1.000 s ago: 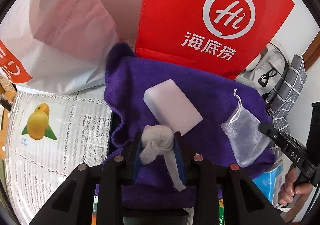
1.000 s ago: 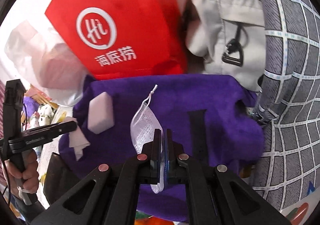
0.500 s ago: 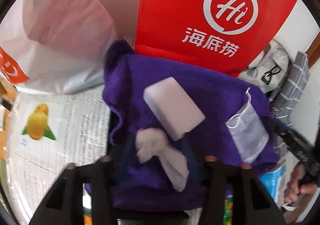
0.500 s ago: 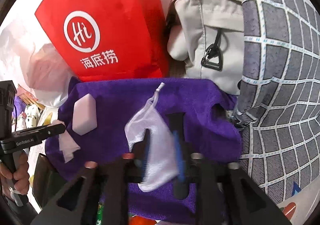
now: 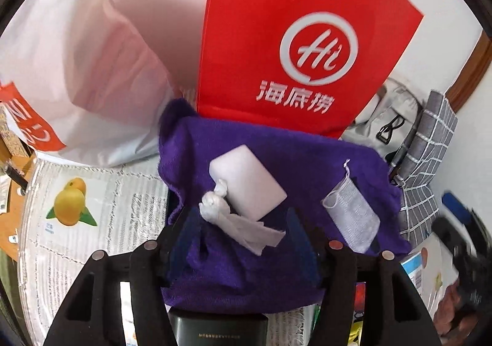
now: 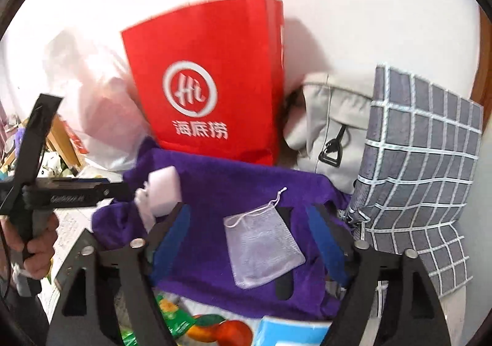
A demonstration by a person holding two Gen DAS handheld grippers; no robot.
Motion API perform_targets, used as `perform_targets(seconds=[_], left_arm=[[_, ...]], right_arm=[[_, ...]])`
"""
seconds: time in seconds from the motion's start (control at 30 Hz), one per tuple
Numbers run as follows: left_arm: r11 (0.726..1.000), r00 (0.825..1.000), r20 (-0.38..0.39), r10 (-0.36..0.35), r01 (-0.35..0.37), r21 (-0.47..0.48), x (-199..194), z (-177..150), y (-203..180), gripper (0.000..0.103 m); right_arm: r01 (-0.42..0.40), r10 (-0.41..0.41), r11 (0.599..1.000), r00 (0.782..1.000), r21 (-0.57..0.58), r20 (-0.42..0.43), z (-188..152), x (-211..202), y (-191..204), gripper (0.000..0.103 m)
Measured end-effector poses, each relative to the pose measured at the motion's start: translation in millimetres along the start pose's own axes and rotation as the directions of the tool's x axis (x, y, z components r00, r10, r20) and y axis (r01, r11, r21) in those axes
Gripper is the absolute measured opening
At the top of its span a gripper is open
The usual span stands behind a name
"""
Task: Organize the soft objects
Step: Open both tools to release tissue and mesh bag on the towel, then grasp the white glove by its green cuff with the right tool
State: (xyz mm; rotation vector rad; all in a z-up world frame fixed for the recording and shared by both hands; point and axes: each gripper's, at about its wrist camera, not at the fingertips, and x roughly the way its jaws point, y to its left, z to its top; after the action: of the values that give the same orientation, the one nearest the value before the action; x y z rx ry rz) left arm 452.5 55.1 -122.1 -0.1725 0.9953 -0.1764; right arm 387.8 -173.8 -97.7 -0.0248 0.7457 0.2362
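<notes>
A red paper bag is stood at the far side against the wall; a white ring with "Hi" inside is printed on it, above a line of white Chinese characters. What it holds cannot be seen. To its left a translucent white plastic bag is seen, with something pink showing dimly through it and a red patch of partly hidden white lettering at its left edge. In front of both, a purple towel is spread over the worktop, and three soft things are laid on it: a white sponge block in the middle, a knotted white tissue touching its near left corner, and, apart to the right, a white mesh drawstring pouch that looks empty. The left tool is held with its jaws parted, having just been opening; the tissue lies between them, gripped by neither pad. The right tool is likewise spread wide, its jaws having just been opening, with the pouch lying loose between them on the towel. A printed sheet with yellow fruit is laid left of the towel; its small lettering cannot be read. At the right a grey bag and a grey checked cloth are seen.
</notes>
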Motion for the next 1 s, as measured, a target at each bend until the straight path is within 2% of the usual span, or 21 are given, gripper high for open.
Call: perform_targets(seconds=[0.07,0.17,0.33,0.5,0.6,0.67,0.8,0.87,1.0], left_arm=[[1.000,1.000,0.006,0.004,-0.004,0.009,-3.5,1.6,-4.5,0.061],[1.000,1.000,0.011,-0.007,0.007,0.026,-8.5,0.3,-13.4,0.061],[0.998,0.998,0.047,-0.029,0.026,0.064,-28.2,-3.5,-30.9,0.061],[0.995,0.997,0.070,-0.044,0.037,0.092,-42.1,-6.3,-45.4,0.061],[0.993,0.995,0.079,-0.056,0.048,0.107,-50.1,-8.3,-52.4,0.061],[0.991,0.994,0.087,-0.068,0.057,0.118,-54.7,-10.0,-56.1,0.061],[0.988,0.992,0.090,-0.085,0.073,0.133,-58.8,-12.0,-61.7,0.061],[0.987,0.993,0.085,-0.087,0.074,0.141,-57.2,-12.8,-63.4,0.062],[0.987,0.994,0.074,-0.079,0.068,0.144,-51.8,-13.1,-64.2,0.062]], right_arm=[[-0.016,0.016,1.000,0.999,-0.013,-0.035,-13.7,-12.1,5.4,0.081],[0.021,-0.020,1.000,0.998,0.005,-0.068,-39.6,-31.8,10.2,0.081],[-0.053,0.057,0.998,0.986,0.026,-0.155,-95.2,-65.9,22.6,0.081],[-0.069,0.067,0.998,0.974,-0.002,-0.214,-156.3,-88.6,49.4,0.081],[-0.086,0.101,0.994,0.965,0.072,-0.243,-187.4,-85.9,52.9,0.082],[-0.066,0.098,0.990,0.956,0.125,-0.278,-203.8,-76.8,51.9,0.082],[-0.011,0.065,0.985,0.947,0.170,-0.316,-221.3,-56.5,51.6,0.082],[0.016,0.023,0.990,0.961,0.139,-0.274,-221.6,-54.8,56.3,0.085],[0.056,-0.044,0.998,0.964,0.041,-0.263,-222.0,-42.0,71.6,0.090]])
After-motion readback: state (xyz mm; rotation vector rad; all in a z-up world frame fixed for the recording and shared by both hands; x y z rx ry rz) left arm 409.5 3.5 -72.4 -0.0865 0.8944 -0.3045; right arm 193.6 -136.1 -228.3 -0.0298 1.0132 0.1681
